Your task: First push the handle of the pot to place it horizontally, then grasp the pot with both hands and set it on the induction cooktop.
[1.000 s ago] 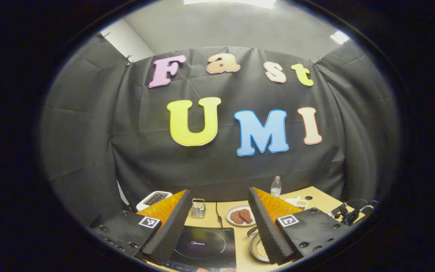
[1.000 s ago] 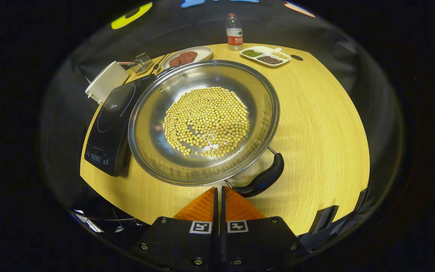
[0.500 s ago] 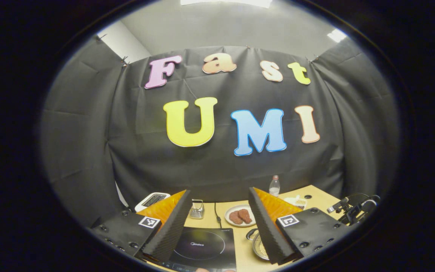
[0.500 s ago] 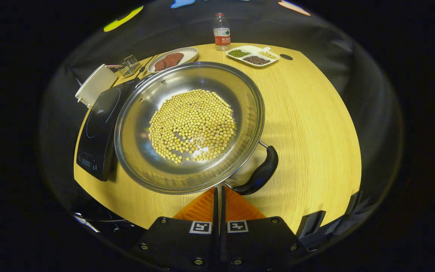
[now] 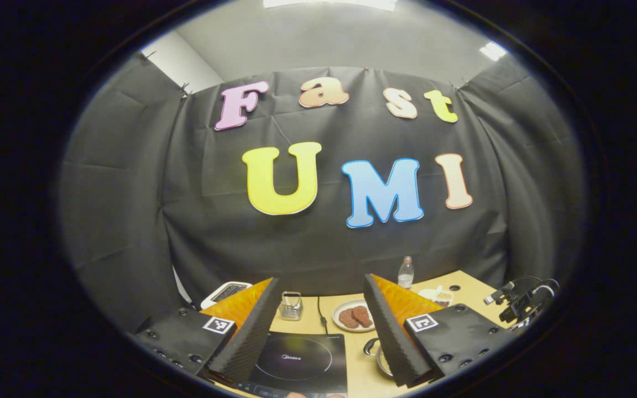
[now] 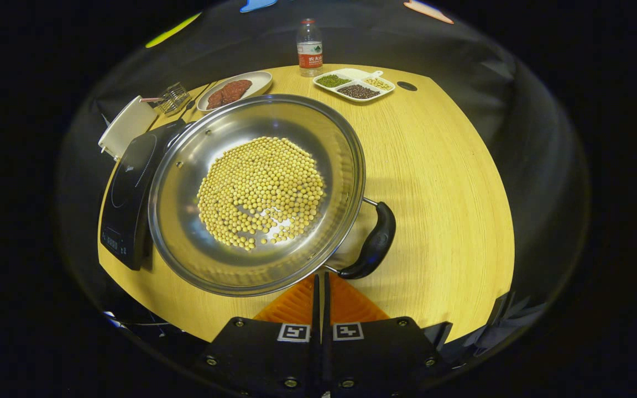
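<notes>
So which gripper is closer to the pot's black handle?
Right. The right gripper sits shut just by the black handle; the left gripper is open, raised beyond the induction cooktop.

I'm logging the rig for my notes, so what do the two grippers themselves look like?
Each has two wedge-shaped, ribbed fingers on black, bolted plates bearing square black-and-white tags. The left gripper has wide-set fingers; the right gripper has its fingers together. Another device with black cables sits at the left gripper view's right edge.

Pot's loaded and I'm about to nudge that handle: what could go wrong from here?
The pot holds loose soybeans; a sharp shove could spill them. It sits close against the induction cooktop, so turning may bump it. The right gripper, fingers together, is beside the handle and may slip off its curve.
</notes>
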The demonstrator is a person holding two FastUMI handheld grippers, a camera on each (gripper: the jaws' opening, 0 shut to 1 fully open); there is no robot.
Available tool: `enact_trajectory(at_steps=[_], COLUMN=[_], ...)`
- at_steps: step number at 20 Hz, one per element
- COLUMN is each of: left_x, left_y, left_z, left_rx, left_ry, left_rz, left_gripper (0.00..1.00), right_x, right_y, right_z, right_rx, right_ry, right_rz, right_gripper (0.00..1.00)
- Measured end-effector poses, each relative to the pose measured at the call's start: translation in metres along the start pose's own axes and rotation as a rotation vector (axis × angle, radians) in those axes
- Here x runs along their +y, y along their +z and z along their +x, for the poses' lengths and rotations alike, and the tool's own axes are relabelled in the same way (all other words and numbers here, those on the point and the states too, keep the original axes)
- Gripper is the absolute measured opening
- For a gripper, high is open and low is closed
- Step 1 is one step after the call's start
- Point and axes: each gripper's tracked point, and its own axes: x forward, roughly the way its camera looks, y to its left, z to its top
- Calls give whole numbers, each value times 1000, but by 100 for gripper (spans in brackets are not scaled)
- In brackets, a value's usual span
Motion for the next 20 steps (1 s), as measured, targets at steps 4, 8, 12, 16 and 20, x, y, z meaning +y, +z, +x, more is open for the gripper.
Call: enact_trajectory(at_steps=[4,8,12,16,20], left_x=[-5,-10,-18,-22,-23], left_y=[-1,-4,-3,-7,-11], left_z=[1,7,12,16,18], left_rx=[2,18,21,33,50], left_ry=[-2,0,3,8,14], left_rz=[15,23,24,22,10], left_gripper=[97,99,95,99,95], right_x=[-18,-30,-40,-51,-58], right_y=[11,25,40,54,70], right_z=[6,11,16,21,26], right_rx=[5,-3,-3,-11,-38], right_ry=[-27,-28,-29,-42,-38], right_rz=[-17,-16,-23,-28,-34], right_gripper=[1,1,1,1,1])
